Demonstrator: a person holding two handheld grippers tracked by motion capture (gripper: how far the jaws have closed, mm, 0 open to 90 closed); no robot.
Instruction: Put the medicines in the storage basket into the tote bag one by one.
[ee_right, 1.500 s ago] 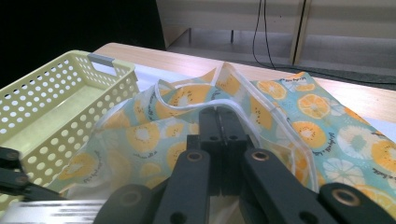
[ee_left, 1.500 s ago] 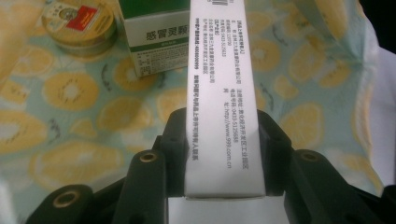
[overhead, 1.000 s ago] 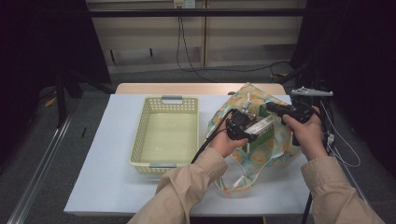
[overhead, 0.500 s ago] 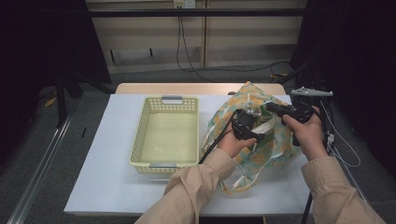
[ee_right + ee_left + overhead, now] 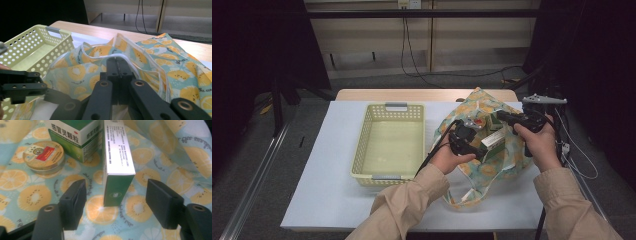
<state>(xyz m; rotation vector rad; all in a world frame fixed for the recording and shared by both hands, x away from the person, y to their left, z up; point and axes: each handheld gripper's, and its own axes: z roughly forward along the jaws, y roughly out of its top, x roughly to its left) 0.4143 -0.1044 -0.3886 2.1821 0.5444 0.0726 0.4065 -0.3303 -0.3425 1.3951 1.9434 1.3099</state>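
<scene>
A bag printed with orange and kiwi slices (image 5: 499, 160) lies on the white table, right of a yellow basket (image 5: 388, 145). My left gripper (image 5: 482, 145) reaches into the bag. Its jaws have just been opening. In the left gripper view the left gripper (image 5: 116, 186) is open around a narrow green-and-white box (image 5: 117, 165) that stands free between the pads. Behind it are a larger green box (image 5: 75, 137) and a round tin (image 5: 43, 156). My right gripper (image 5: 117, 61) is shut on the bag's white-piped rim (image 5: 140, 53) and holds it up; in the high view the right gripper (image 5: 501, 116) is at the bag's far right edge.
The basket (image 5: 30, 50) is empty, with a grey handle at each end. Bare white tabletop (image 5: 327, 200) lies left of and in front of the basket. The table's wooden far edge (image 5: 422, 94) runs behind. Cables trail from both grippers.
The left hand has shifted slightly inside the bag and its jaws have spread away from the narrow box. The right hand and the bag rim have stayed put.
</scene>
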